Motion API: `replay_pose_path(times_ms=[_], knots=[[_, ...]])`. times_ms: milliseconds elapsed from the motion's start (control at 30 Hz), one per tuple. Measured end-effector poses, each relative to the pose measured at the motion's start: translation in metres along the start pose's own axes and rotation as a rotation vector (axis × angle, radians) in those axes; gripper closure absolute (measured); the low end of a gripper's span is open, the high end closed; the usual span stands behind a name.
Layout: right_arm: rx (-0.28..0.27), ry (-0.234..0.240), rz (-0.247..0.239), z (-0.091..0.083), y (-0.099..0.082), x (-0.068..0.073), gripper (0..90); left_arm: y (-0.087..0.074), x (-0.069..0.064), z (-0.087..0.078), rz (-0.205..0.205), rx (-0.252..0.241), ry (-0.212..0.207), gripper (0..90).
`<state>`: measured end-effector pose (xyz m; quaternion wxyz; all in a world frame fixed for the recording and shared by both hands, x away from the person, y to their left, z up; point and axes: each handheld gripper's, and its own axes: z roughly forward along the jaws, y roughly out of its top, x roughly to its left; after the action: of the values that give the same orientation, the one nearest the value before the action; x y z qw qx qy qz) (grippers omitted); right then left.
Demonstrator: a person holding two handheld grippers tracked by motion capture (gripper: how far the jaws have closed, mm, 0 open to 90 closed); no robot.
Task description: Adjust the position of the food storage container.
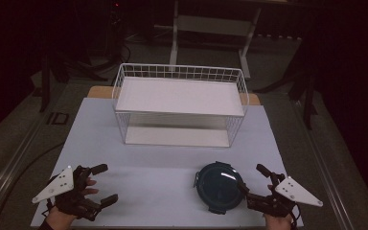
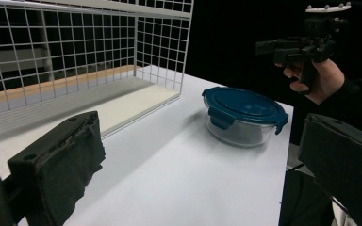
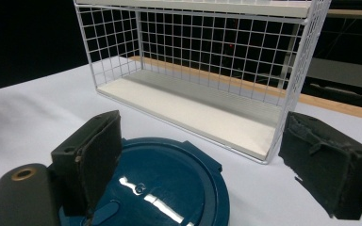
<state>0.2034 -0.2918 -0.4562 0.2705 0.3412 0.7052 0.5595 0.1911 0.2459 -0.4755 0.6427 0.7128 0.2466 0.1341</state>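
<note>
On the white table top [image 1: 163, 163], a white wire rack [image 1: 179, 103] with two shelves stood toward the far edge and served as reference. Nearer the person than the rack, toward its right end, sat a round glass container [image 2: 238, 129] closed by a dark blue clip-on lid [image 1: 219, 186] (clear walls seen in the left gripper view; contents could not be made out). Container and rack stood apart, bare table between them.

Right gripper [image 1: 255, 183] was held at the container's right side, jaws spread wide and gripping nothing; in the right gripper view one pad sat above the lid's near edge, the other off to the side toward the rack's corner. Contact with the lid could not be judged.

Left gripper [image 1: 103, 183] was well to the left of the container, short of the rack's left end, jaws likewise parted and empty.
</note>
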Motion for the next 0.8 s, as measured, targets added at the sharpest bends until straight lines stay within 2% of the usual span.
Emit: replay_pose_path(times_ms=[267,433,533,600,800], knots=[[-0.011,-0.001,-0.005,-0.003,0.003,0.002,13.1,0.001,0.0,-0.001,0.004,-0.002,0.001,0.7],[-0.021,0.028,-0.001,-0.003,0.009,0.006,13.1,0.002,-0.001,-0.001,0.007,-0.004,-0.001,0.7],[-0.014,0.071,0.025,-0.001,0.017,0.005,12.9,0.002,-0.001,-0.001,0.008,-0.009,0.0,0.7],[-0.005,0.09,0.023,0.0,0.021,0.004,12.5,0.003,-0.001,-0.002,0.01,-0.009,0.001,0.7],[0.026,0.108,0.022,0.002,0.03,-0.002,11.0,0.003,-0.001,-0.002,0.009,-0.01,-0.001,0.7]])
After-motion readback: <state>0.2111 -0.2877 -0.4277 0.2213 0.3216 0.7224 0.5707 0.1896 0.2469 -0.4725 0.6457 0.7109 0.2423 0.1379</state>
